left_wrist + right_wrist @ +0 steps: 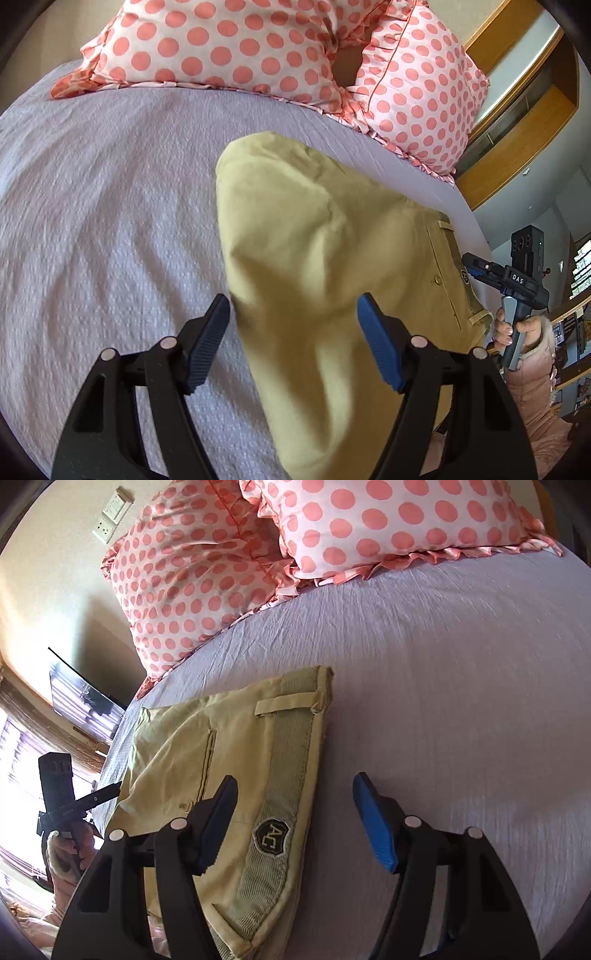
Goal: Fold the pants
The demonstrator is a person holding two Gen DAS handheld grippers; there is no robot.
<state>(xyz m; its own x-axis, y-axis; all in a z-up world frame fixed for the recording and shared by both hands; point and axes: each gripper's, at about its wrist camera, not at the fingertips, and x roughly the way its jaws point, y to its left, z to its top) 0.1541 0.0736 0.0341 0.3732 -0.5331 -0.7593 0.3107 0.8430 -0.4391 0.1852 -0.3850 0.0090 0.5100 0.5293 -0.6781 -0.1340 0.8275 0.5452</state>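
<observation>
Khaki pants (325,280) lie folded on the lilac bedspread (110,206). In the left wrist view my left gripper (293,341) is open and empty above the pants' folded leg end. The right gripper (476,267) shows at the waistband edge on the right. In the right wrist view my right gripper (295,821) is open and empty over the waistband (284,775) with its AC patch (271,836). The left gripper (107,794) shows at the pants' far left edge.
Two pink polka-dot pillows (236,48) (399,520) lie at the head of the bed. A wooden headboard or shelf (524,122) stands beyond the bed's right edge. A wall and a TV (85,698) are left of the bed.
</observation>
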